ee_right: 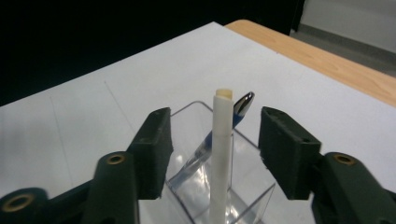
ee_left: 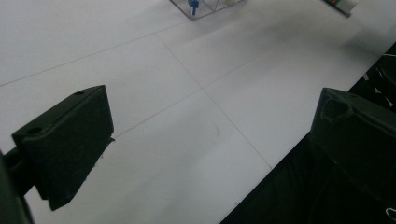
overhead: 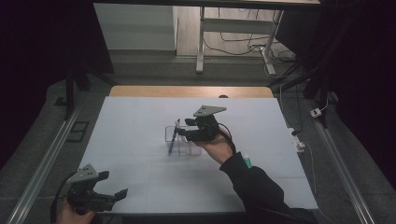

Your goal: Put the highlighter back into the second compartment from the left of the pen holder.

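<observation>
white sheet (overhead: 140,140) on wood table (overhead: 187,91), green-capped tube (overhead: 246,161) at right edge, floor cables (overhead: 243,46)

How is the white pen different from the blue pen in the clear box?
The white pen stands nearly upright between the right gripper's open jaws; the blue pen leans behind it. The white pen is plain with a pale tip; the blue pen has a shiny silver end. Both stand in the clear box.

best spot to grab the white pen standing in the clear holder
Grip the white pen on its upper shaft, just below the cream tip, coming from above. It stands nearly upright in the clear plastic holder, whose walls block its lower half, and the blue pen leans close behind.
</observation>
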Demonstrator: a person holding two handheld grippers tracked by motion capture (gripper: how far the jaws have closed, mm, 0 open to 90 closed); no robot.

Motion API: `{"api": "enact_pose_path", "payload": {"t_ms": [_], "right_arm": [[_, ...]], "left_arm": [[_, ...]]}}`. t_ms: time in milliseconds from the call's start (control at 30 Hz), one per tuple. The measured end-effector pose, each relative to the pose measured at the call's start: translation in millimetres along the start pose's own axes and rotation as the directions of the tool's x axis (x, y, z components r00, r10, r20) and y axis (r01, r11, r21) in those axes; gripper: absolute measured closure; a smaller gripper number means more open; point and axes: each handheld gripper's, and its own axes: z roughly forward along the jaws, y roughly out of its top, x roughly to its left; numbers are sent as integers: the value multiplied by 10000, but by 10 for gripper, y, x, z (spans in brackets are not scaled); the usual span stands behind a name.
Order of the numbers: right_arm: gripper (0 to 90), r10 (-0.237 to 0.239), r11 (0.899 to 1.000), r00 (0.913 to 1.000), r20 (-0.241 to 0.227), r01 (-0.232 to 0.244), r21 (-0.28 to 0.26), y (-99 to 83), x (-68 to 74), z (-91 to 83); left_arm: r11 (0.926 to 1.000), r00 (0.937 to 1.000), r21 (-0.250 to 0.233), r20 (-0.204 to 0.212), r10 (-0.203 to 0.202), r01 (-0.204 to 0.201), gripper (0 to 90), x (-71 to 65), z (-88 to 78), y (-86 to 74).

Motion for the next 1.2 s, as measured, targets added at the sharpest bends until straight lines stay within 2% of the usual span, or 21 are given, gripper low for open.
{"api": "enact_pose_path", "payload": {"t_ms": [400,567,700,1033,1200], "right_arm": [[242,-132,9955,9996,-236,154,935,-131,17,-121],[178,-412,9898,9987,-285,447,1350,-197,5,-196],[128,-309,9868,9990,-323,356,1580,-248,-35,-279],[38,-179,9826,9998,59,165,1853,-348,-123,-528],[11,-115,9806,9996,245,65,1959,-433,-157,-629]], "left_arm": [[10000,10000,2,46,52,-52,0,-2,-1,0],[10000,10000,-6,50,71,-71,0,-1,-2,0],[10000,9999,2,53,91,-91,0,-5,-2,0],[10000,9999,-18,70,75,-75,0,-2,-4,0],[10000,9998,-76,206,60,-58,0,6,-8,-3]]}}
